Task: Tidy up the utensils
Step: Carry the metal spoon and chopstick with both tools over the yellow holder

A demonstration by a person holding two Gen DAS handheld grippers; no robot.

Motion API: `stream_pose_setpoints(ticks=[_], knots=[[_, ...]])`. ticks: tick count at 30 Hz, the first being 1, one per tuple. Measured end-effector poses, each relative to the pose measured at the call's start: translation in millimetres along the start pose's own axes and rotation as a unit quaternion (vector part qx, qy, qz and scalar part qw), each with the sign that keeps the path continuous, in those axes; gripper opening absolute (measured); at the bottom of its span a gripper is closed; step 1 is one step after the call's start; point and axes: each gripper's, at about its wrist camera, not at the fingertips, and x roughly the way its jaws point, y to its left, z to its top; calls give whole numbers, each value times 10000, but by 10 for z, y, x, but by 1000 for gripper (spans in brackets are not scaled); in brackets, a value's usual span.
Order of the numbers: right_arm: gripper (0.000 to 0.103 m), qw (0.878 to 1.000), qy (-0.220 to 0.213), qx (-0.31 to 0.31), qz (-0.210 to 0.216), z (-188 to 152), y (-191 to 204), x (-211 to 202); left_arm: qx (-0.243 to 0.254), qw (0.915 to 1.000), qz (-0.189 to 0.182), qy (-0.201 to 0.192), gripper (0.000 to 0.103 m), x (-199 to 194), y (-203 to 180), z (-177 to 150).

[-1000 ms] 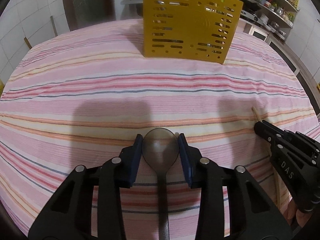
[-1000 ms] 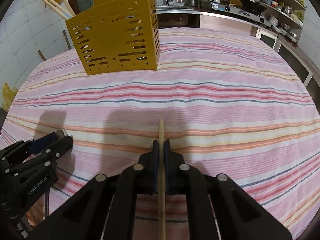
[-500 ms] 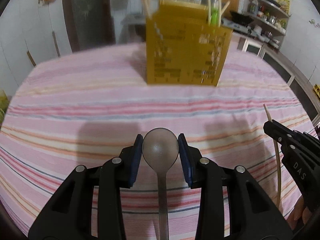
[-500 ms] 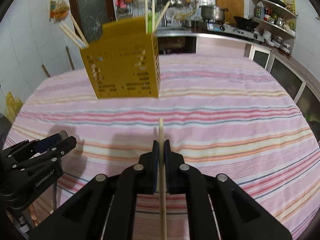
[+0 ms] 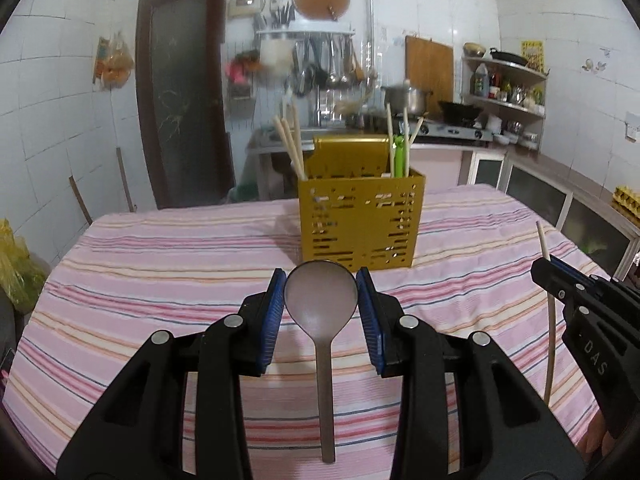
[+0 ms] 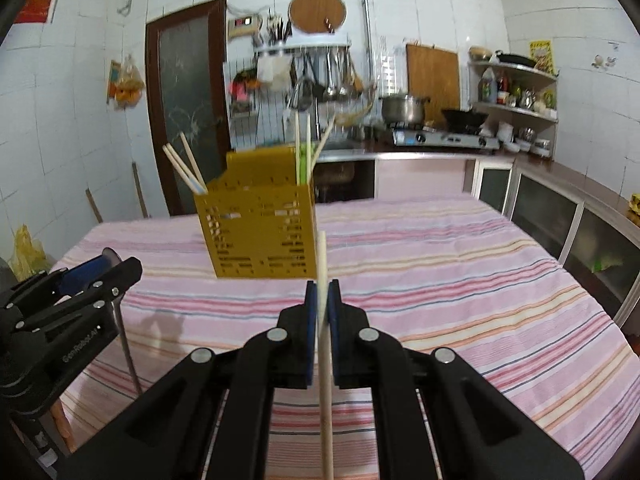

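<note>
Both hands have come up and tipped toward level since a second ago: the views then looked down on the striped cloth, now they take in the whole yellow caddy (image 5: 360, 222) and the kitchen wall behind it. Grips unchanged.

Spoon (image 5: 321, 300): clamped across the bowl in the left gripper (image 5: 321, 306), jaws part-open at bowl width, handle running back toward the camera. Stiff, light, looks like smooth matte plastic or metal. The rounded bowl edge gives the pads little flat to bite on, so it could pivot or slide out if bumped. The neck just behind the bowl would be a steadier hold. Handle hangs free, so expect it to swing.

Chopstick (image 6: 324, 320): pinched in the right gripper (image 6: 322, 312), jaws all but shut on it, tip sticking out ahead toward the caddy. Very light, rigid, thin, probably wood. Held near the front end with a long tail behind, so it can rotate in the pads easily.

Both items are in the air above the near half of the counter (image 5: 160, 280). Caddy stands at the far middle, with chopsticks (image 5: 290, 144) at its left corner and more with a green utensil at its right. Slots are narrow, so judge that entry needs steep tilt.
</note>
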Motion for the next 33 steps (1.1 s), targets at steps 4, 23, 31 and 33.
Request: stream_pose_setpoints(ticks=[4, 23, 31, 33], knots=[[6, 9995, -269, -44, -133, 3, 26, -104, 29, 9999, 4, -132, 35, -75, -4, -3], [6, 9959, -883, -20, -207, 122, 26, -461, 96, 9978, 10, -648, 35, -345, 26, -32], [6, 9939, -1083, -93, -176, 216, 105, -508, 85, 9958, 32, -911, 35, -507, 40, 96], [6, 9937, -1110, -98, -154, 246, 111, -508, 84, 9950, 47, -991, 35, -540, 58, 129]])
